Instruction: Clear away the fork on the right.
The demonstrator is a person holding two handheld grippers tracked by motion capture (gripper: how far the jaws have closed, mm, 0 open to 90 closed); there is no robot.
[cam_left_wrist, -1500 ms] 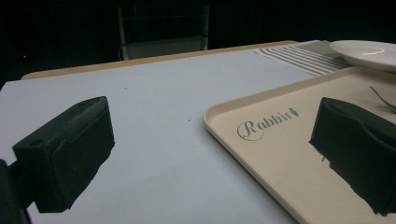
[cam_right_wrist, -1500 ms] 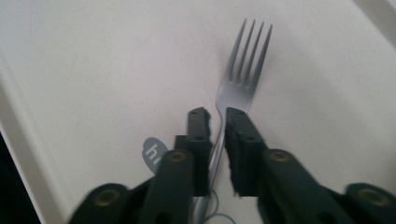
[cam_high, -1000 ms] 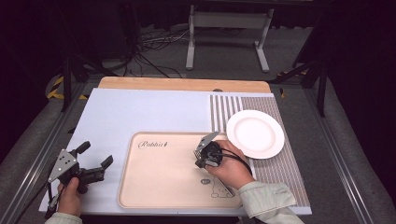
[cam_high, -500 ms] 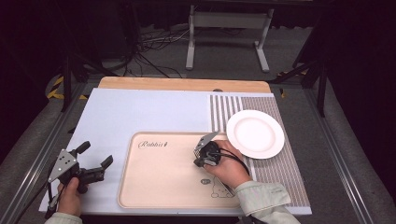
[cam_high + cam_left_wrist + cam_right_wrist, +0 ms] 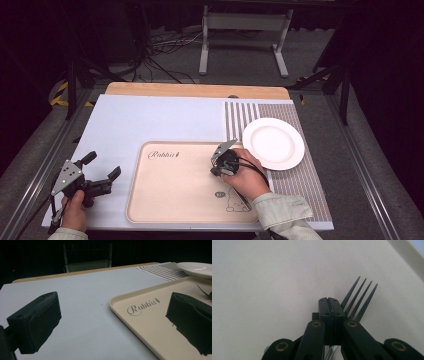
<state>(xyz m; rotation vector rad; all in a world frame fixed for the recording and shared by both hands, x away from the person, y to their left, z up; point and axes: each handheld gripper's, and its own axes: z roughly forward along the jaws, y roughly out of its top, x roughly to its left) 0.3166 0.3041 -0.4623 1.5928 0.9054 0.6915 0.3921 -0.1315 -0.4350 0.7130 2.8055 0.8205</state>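
Note:
My right gripper (image 5: 329,301) is shut on a fork (image 5: 358,298). The fork's dark tines stick out past the pads to the right, just over the beige tray (image 5: 262,277). From above, the right gripper (image 5: 220,159) sits over the tray's (image 5: 135,200) right part, near the plate. The tray bears the word "Rabbit" and a small rabbit drawing. My left gripper (image 5: 102,166) rests open on the light blue mat, left of the tray. Nothing lies between the left gripper's (image 5: 112,312) wide-set pads (image 5: 37,320), which face the tray's corner (image 5: 140,325).
A white plate (image 5: 273,143) lies on the striped mat (image 5: 300,185) right of the tray; its rim also shows far right (image 5: 195,266). The light blue mat (image 5: 150,120) spreads behind the tray. A wooden board edge (image 5: 195,90) runs along the back.

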